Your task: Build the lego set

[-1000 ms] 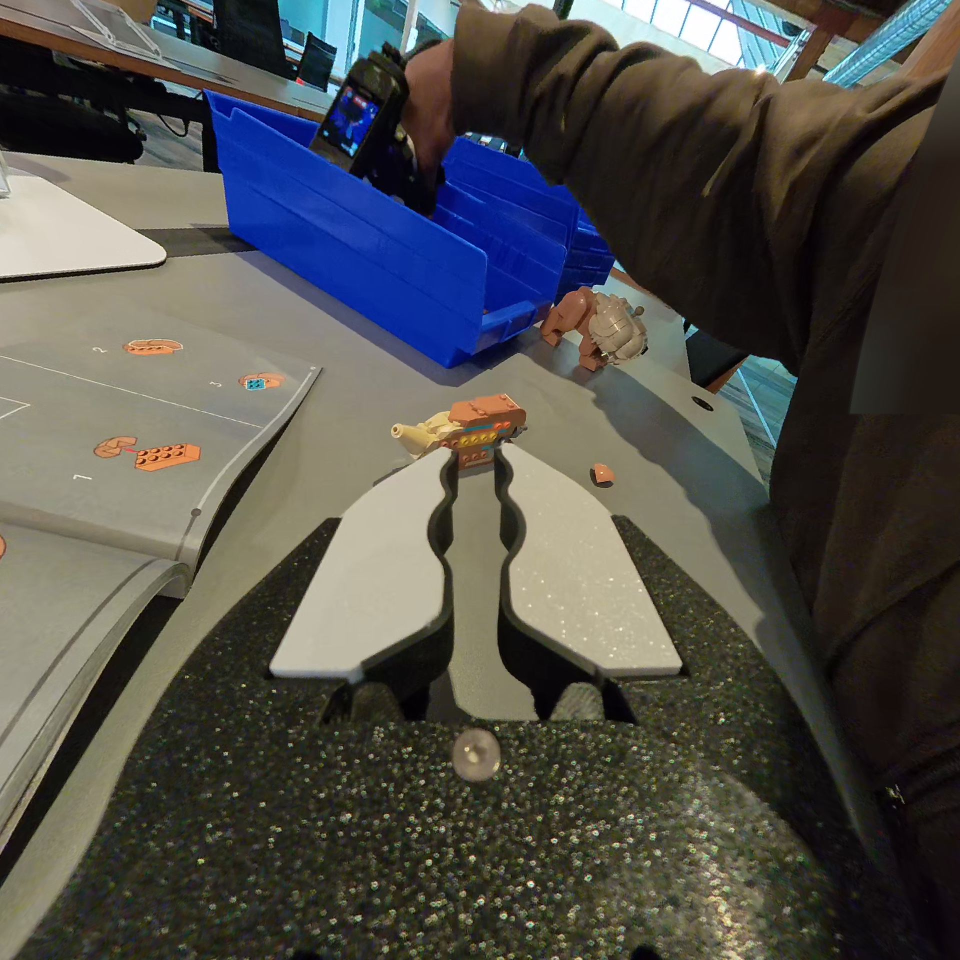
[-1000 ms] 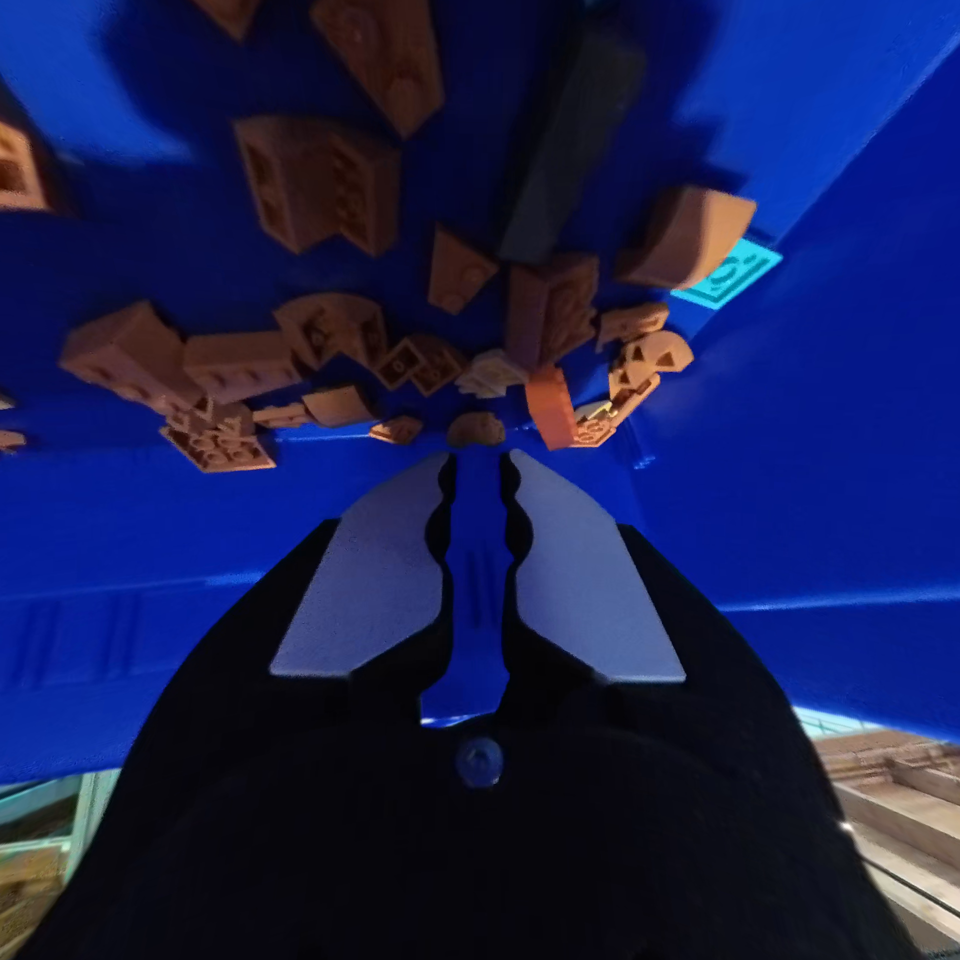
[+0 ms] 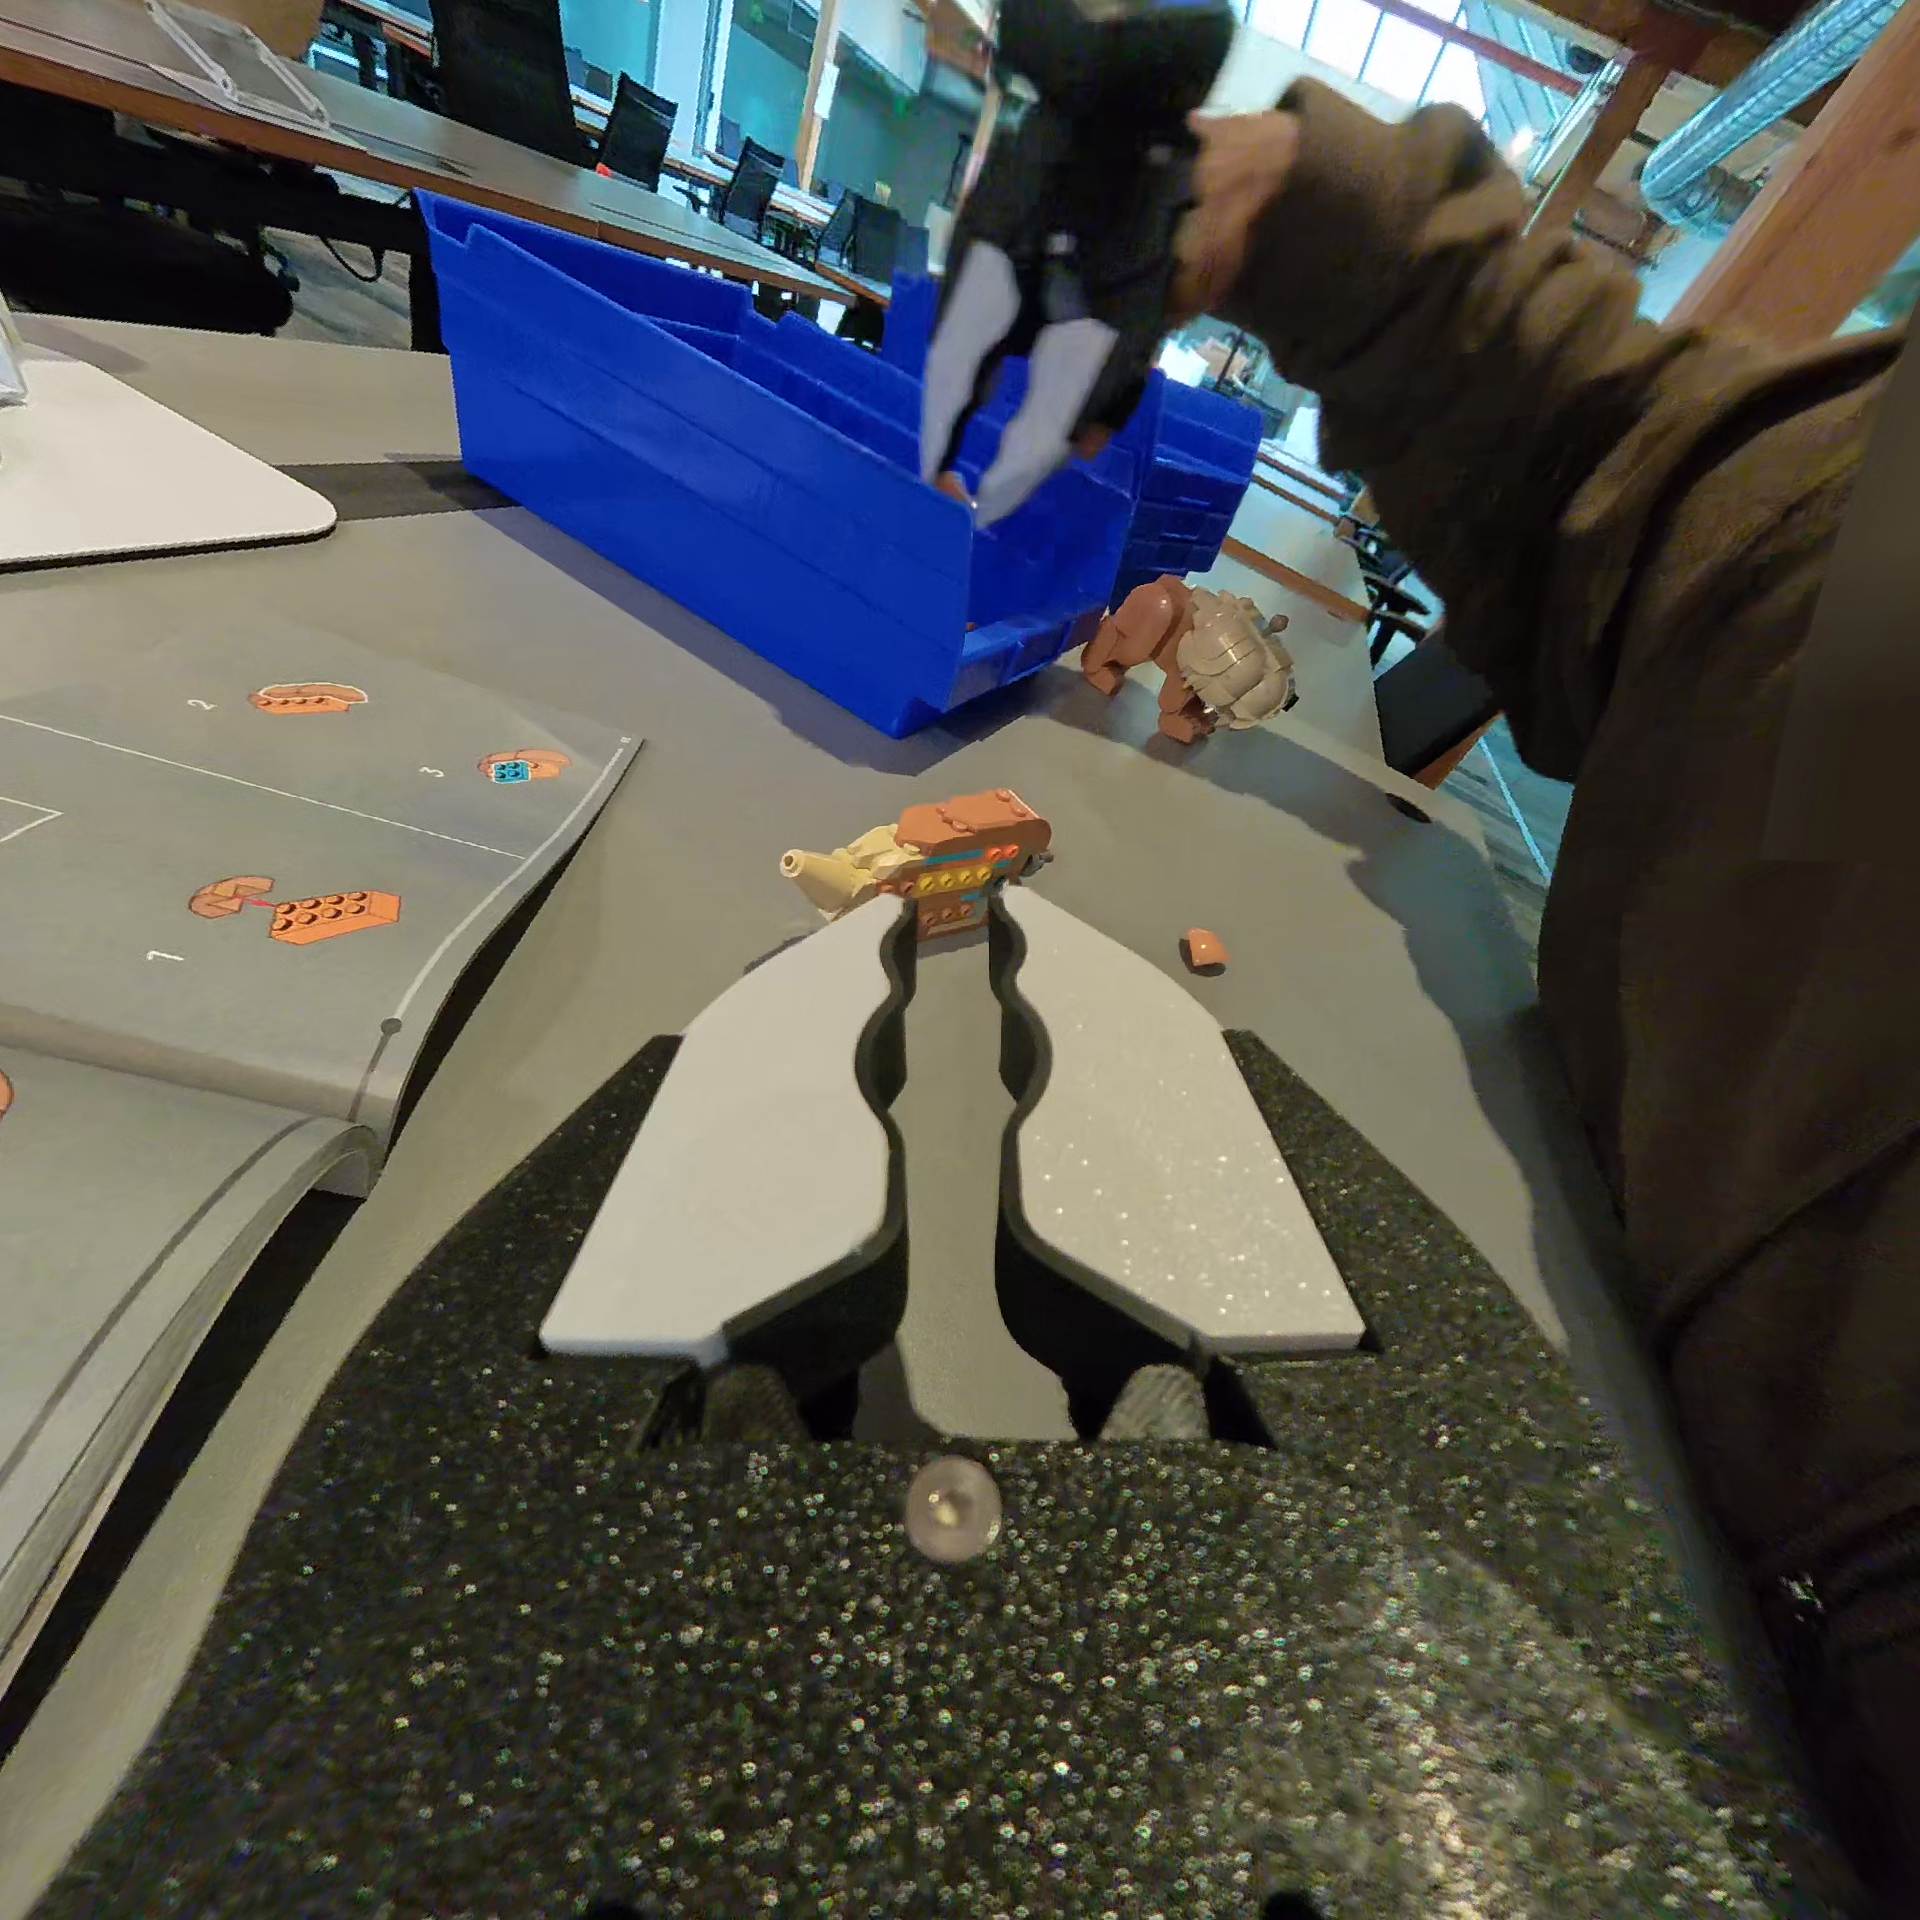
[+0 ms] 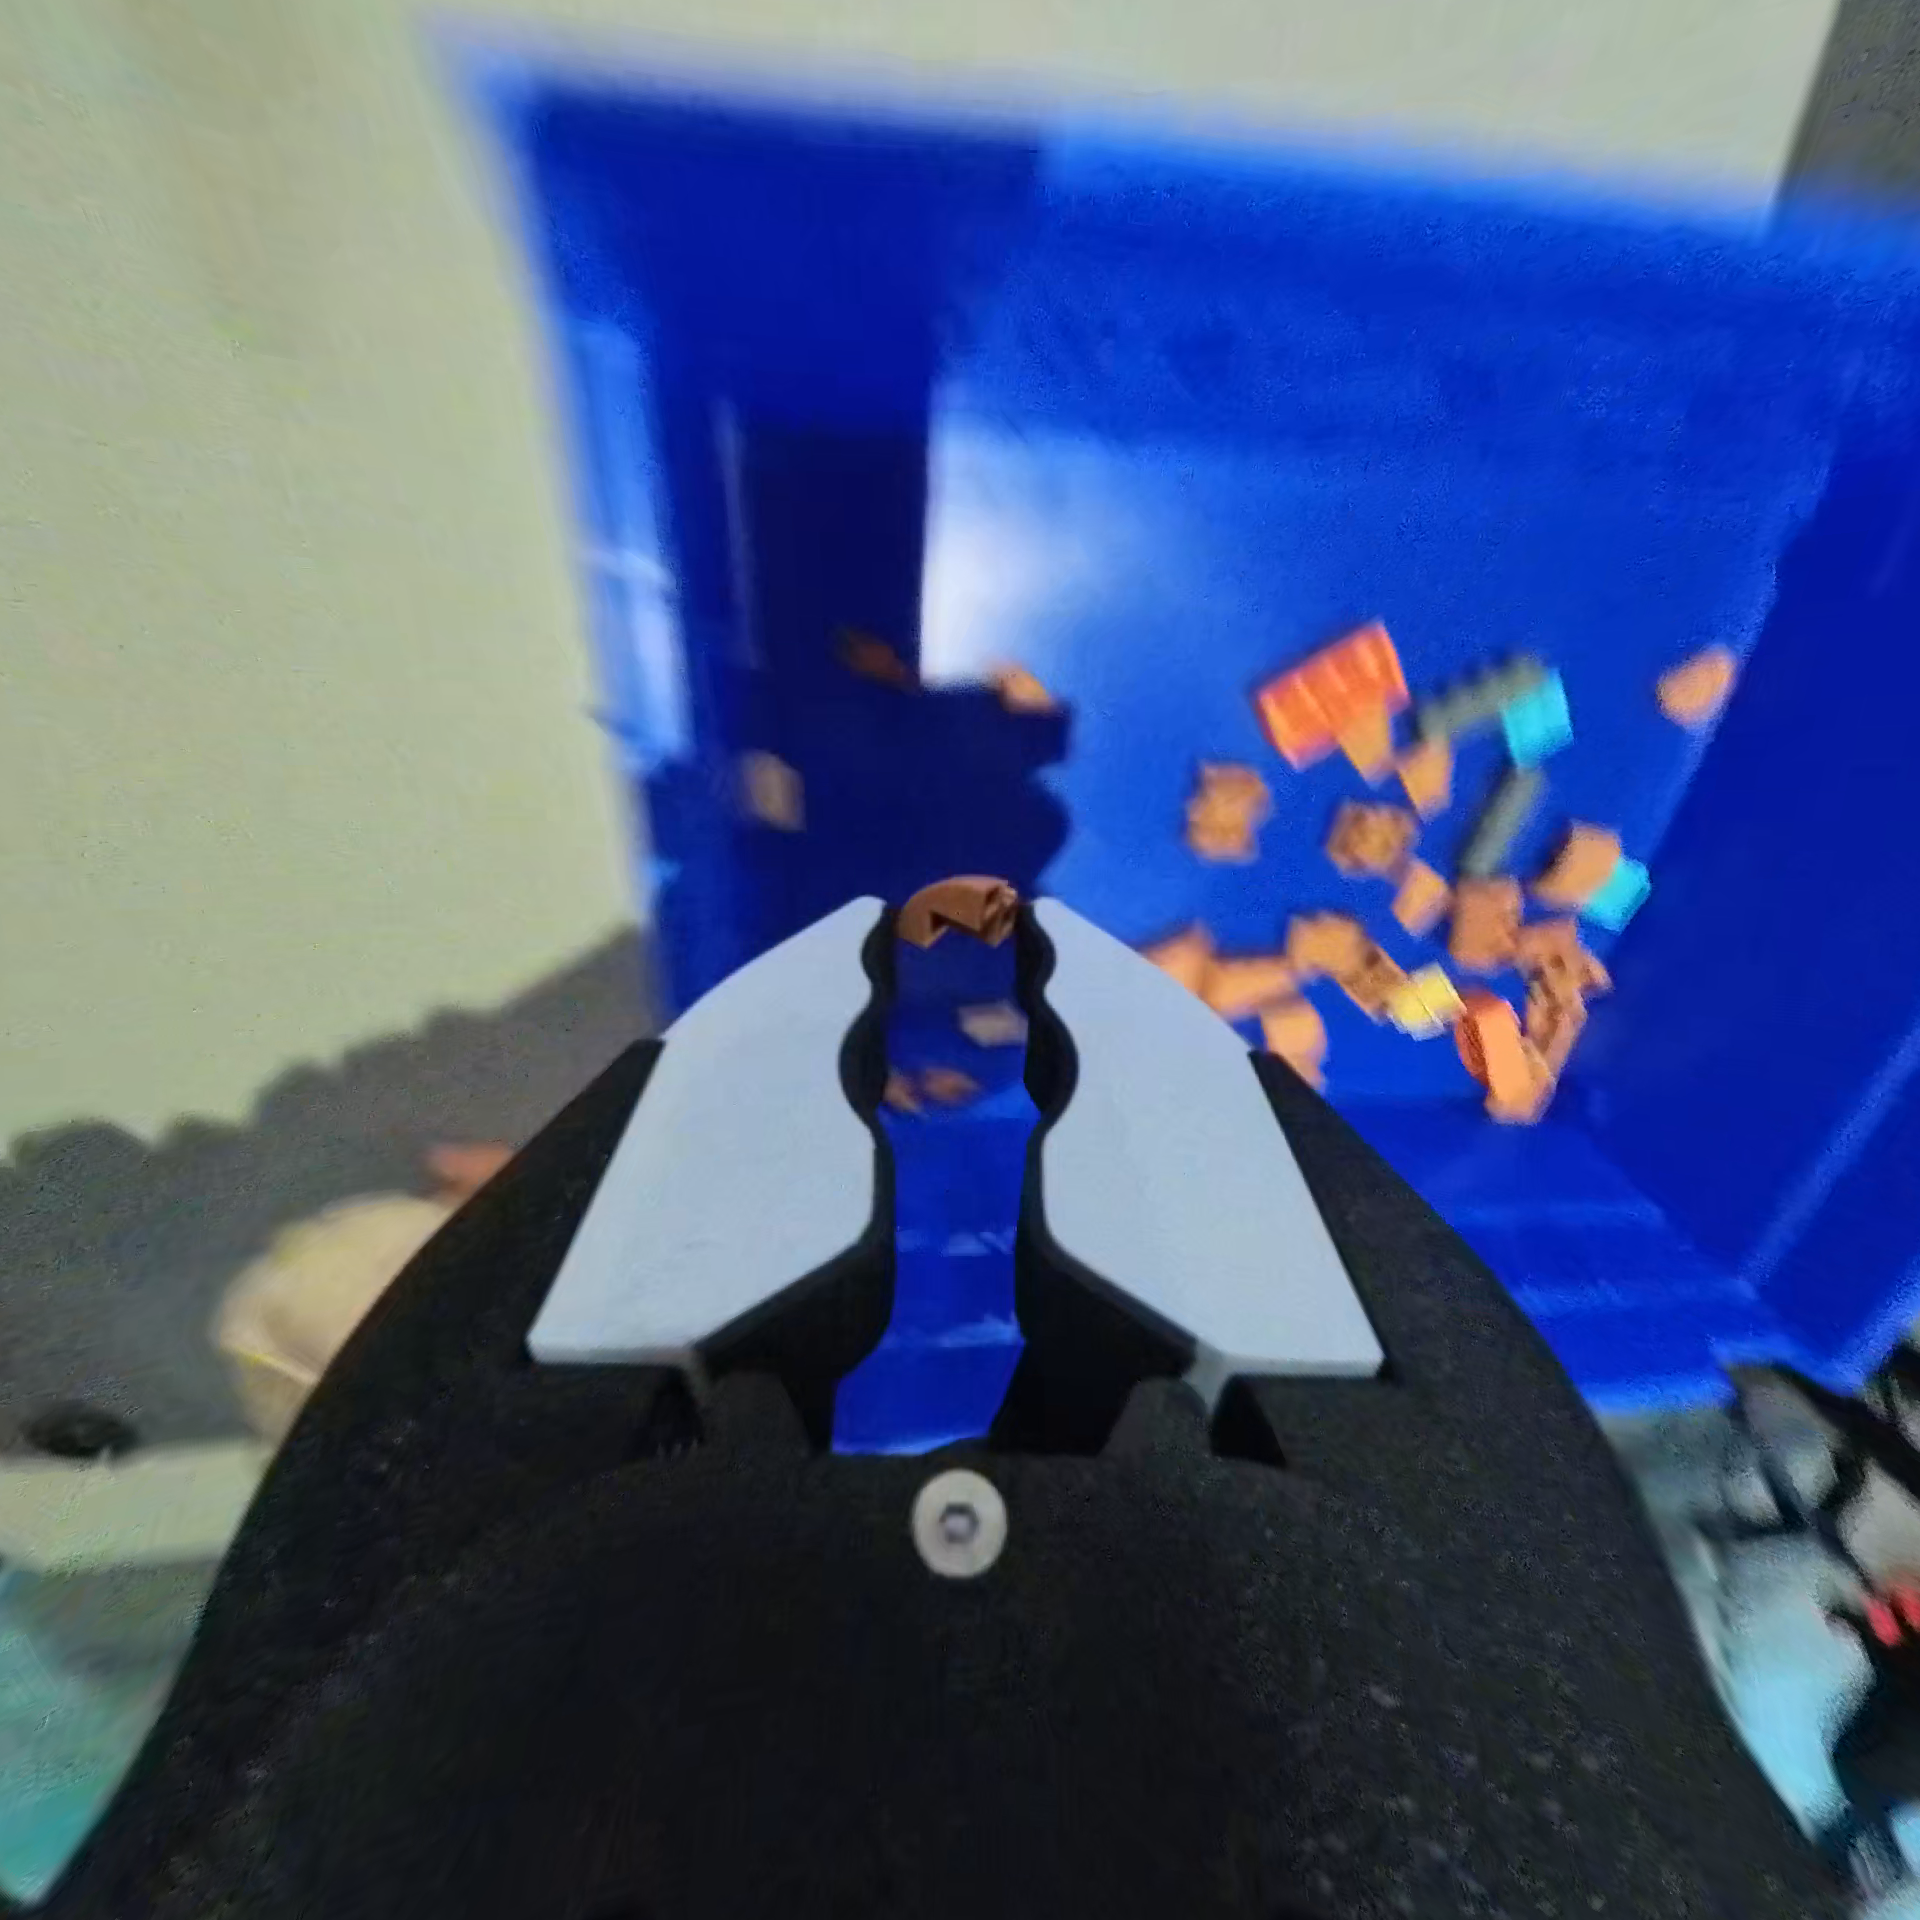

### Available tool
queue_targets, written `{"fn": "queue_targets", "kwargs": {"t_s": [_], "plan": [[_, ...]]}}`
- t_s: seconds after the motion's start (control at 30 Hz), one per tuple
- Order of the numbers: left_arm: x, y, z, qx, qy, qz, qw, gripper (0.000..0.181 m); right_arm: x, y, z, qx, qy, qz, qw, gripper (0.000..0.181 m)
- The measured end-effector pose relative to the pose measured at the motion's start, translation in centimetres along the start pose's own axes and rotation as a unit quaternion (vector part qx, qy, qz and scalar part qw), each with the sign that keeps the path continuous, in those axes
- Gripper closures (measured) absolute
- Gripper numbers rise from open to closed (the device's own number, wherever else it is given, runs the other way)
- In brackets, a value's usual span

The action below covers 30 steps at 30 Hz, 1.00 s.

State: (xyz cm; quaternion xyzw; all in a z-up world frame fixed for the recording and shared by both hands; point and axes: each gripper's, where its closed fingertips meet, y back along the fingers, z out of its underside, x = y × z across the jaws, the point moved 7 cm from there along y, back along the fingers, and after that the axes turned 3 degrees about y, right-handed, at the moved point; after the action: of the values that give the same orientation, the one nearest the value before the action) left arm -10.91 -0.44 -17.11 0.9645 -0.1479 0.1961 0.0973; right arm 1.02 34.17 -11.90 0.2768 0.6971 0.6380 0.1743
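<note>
My left gripper (image 3: pixel 951 914) is shut on a small brown, tan and teal lego assembly (image 3: pixel 935 857) held just above the grey table (image 3: pixel 727 665). My right gripper (image 4: pixel 956 920) is shut on a small rounded brown lego piece (image 4: pixel 954 914) and is raised above the blue bin (image 4: pixel 1351 468), which holds several loose brown, orange and teal pieces (image 4: pixel 1455 914). In the left wrist view the right gripper (image 3: pixel 961 483) shows over the blue bin (image 3: pixel 707 499), held by a hand in a brown sleeve (image 3: pixel 1507 343). The right wrist view is blurred.
An open instruction booklet (image 3: pixel 260 883) lies at the left. A finished brown and grey lego figure (image 3: pixel 1195 655) stands right of the bin. A loose brown piece (image 3: pixel 1203 951) lies on the table right of my left gripper. A white pad (image 3: pixel 135 488) is far left. The tips of one gripper are about 30 cm away from the tips of the other.
My right gripper has closed on a small brown piece and lifted up out of the bin. My left gripper and its assembly have not moved.
</note>
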Motion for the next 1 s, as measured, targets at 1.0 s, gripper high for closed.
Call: {"fn": "queue_targets", "kwargs": {"t_s": [1.0], "plan": [[0.3, -0.2, 0.2, -0.010, -0.014, -0.005, 1.000, 0.169, -15.8, -7.5, -7.1, 0.269, -0.120, -0.057, 0.954, 0.159]]}}
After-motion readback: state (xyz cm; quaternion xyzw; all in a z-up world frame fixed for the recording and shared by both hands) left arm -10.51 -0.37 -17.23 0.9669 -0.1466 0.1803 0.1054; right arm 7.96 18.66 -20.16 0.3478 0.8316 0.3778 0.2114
